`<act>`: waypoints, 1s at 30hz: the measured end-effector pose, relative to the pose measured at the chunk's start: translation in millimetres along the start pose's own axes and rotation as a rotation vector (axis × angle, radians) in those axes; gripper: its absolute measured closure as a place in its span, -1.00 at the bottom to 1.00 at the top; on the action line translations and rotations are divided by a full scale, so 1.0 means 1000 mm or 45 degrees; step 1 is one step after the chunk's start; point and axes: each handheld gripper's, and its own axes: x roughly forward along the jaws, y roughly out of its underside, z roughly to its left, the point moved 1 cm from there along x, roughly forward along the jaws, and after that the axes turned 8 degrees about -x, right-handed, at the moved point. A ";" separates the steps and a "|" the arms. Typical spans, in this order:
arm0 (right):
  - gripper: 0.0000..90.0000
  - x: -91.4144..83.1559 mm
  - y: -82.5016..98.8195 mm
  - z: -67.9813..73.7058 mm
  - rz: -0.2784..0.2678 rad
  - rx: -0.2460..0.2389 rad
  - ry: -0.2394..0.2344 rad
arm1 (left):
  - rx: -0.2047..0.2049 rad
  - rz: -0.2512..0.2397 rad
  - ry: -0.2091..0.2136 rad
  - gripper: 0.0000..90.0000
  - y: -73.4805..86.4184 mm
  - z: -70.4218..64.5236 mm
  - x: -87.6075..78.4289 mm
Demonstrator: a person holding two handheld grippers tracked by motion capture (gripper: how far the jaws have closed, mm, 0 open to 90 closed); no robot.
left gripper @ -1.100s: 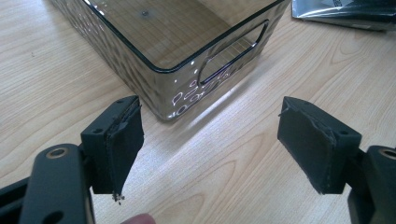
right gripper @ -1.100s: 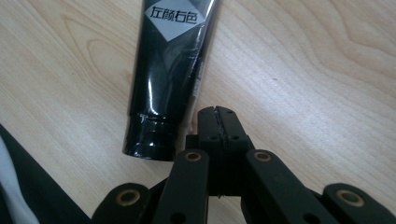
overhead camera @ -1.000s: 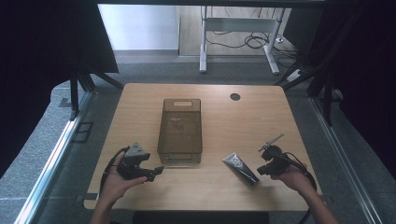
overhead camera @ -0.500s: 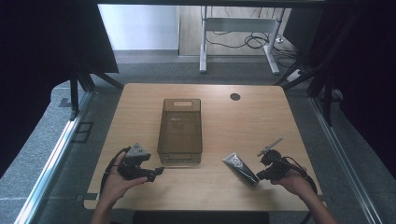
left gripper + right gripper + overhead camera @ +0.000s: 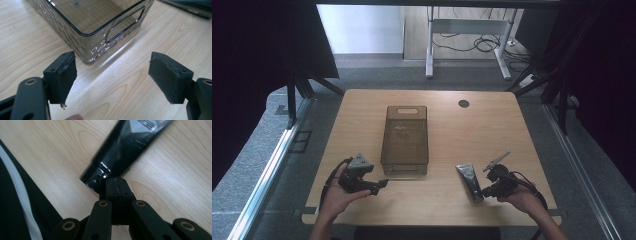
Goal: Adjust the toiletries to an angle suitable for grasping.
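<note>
Black glossy tube (image 5: 125, 147), flat and tapering to a round cap, lies on the table (image 5: 452, 125). Right gripper (image 5: 115, 181): jaws together, tips at the cap. Left gripper (image 5: 112, 77): jaws apart, empty.

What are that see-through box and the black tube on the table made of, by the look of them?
The box looks like smoky, tinted clear plastic: the wood grain shows through its walls, and its glossy rim and cut-out handle catch bright highlights. The tube seems to be soft, glossy black plastic or laminate, with shiny creases near its cap end; which of the two is hard to tell. The table looks like pale, matte wood or wood veneer.
</note>
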 end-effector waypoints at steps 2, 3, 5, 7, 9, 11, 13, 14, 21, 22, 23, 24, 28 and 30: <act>0.99 0.001 -0.002 0.003 -0.010 -0.007 -0.009 | 0.000 0.000 0.000 -0.50 0.000 0.000 0.000; 0.99 0.002 -0.003 0.003 -0.009 -0.014 -0.013 | 0.000 0.001 0.000 -0.50 0.000 0.000 0.000; 0.99 0.004 -0.006 0.007 -0.014 -0.022 -0.028 | 0.004 0.004 0.003 -0.50 0.000 0.000 0.001; 0.99 0.005 -0.007 0.009 -0.011 -0.034 -0.033 | 0.005 0.005 0.002 -0.50 0.000 0.000 0.001; 0.99 0.009 -0.011 0.012 0.000 -0.051 -0.041 | 0.004 0.006 0.003 -0.50 0.000 0.000 0.001; 0.99 0.011 -0.014 0.014 0.000 -0.054 -0.048 | 0.000 0.007 0.001 -0.50 0.000 0.001 0.001; 0.99 0.013 -0.016 0.015 -0.005 -0.062 -0.061 | -0.001 0.007 0.001 -0.50 0.000 0.001 0.001; 0.99 0.014 -0.017 0.016 -0.005 -0.064 -0.062 | 0.001 0.008 0.001 -0.50 0.001 0.001 0.001; 0.99 0.020 -0.030 0.023 -0.008 -0.095 -0.077 | 0.003 0.014 0.003 -0.50 0.001 0.001 0.002; 0.99 0.021 -0.034 0.026 -0.010 -0.105 -0.080 | 0.004 0.014 0.003 -0.50 0.001 0.001 0.002; 0.99 0.022 -0.036 0.027 -0.011 -0.110 -0.080 | 0.003 0.013 0.003 -0.50 0.001 0.001 0.002; 0.99 0.022 -0.036 0.027 -0.011 -0.110 -0.080 | 0.002 0.013 0.002 -0.50 0.001 0.001 0.002; 0.99 0.026 -0.044 0.030 -0.015 -0.131 -0.084 | -0.002 0.012 0.003 -0.50 0.001 0.001 0.002; 0.99 0.027 -0.047 0.032 -0.019 -0.138 -0.089 | -0.001 0.014 0.001 -0.50 0.001 0.002 0.003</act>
